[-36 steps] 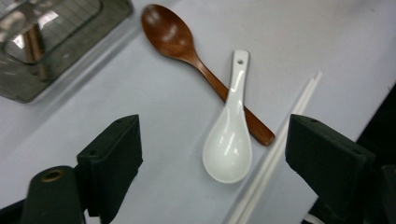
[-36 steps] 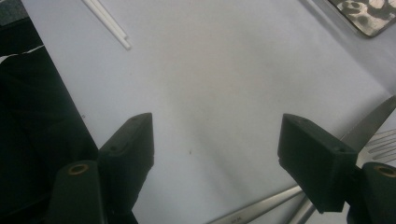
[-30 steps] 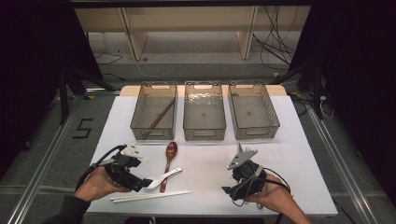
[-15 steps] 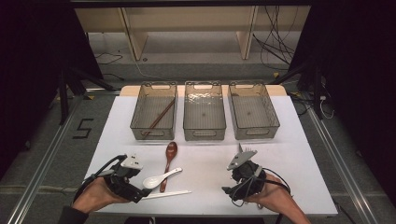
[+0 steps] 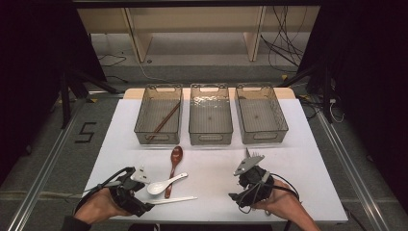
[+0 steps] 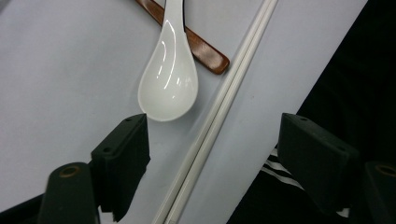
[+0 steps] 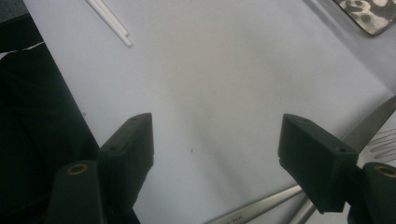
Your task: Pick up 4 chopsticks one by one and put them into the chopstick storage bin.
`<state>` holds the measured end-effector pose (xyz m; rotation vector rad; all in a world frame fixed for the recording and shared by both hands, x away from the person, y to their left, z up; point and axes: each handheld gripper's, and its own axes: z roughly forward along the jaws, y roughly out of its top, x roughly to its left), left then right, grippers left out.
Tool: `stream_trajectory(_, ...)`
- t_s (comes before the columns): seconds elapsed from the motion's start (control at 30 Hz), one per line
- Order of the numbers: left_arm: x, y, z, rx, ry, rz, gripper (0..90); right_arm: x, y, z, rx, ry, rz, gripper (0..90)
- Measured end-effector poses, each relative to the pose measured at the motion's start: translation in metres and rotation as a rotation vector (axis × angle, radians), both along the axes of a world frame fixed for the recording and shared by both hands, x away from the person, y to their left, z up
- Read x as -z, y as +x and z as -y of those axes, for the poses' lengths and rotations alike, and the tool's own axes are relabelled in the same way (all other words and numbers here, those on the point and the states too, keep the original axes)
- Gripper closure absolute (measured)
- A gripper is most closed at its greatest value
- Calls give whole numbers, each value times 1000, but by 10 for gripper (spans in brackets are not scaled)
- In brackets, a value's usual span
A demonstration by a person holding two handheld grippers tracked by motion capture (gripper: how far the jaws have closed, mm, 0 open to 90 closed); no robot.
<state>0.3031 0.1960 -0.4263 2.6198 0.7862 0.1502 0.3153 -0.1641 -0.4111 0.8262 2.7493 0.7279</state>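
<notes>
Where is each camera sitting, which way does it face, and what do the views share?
High view: above the person's side, facing forward and down on the table; both hands and grippers show.
Left gripper view: rides the left gripper, facing the white chopsticks between its open jaws, which have just been closing.
Right gripper view: rides the right gripper, facing bare tabletop.
All share the white chopsticks.

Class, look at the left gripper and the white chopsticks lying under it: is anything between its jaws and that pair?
Nothing visible. The left gripper hangs open astride the white chopsticks; the white spoon lies just beside them.
</notes>
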Motion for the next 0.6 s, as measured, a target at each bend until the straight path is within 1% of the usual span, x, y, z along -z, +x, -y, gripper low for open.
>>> stream_trajectory(0.17, 4, -5, 2, 45, 32, -10, 316, 1, 0, 0, 7, 5, 1, 276)
stream_trajectory(0.3, 7, -9, 3, 64, 52, -23, 361, 0, 0, 0, -1, 0, 0, 276)
stream_trajectory(0.4, 11, -10, 2, 67, 62, -32, 391, 0, 0, 0, -6, -2, -3, 276)
stream_trajectory(0.43, 11, -10, 1, 75, 69, -34, 400, 1, 0, 0, -6, -3, -3, 276)
stream_trajectory(0.6, 14, -12, 1, 87, 73, -40, 432, 1, 0, -1, 0, -3, -3, 276)
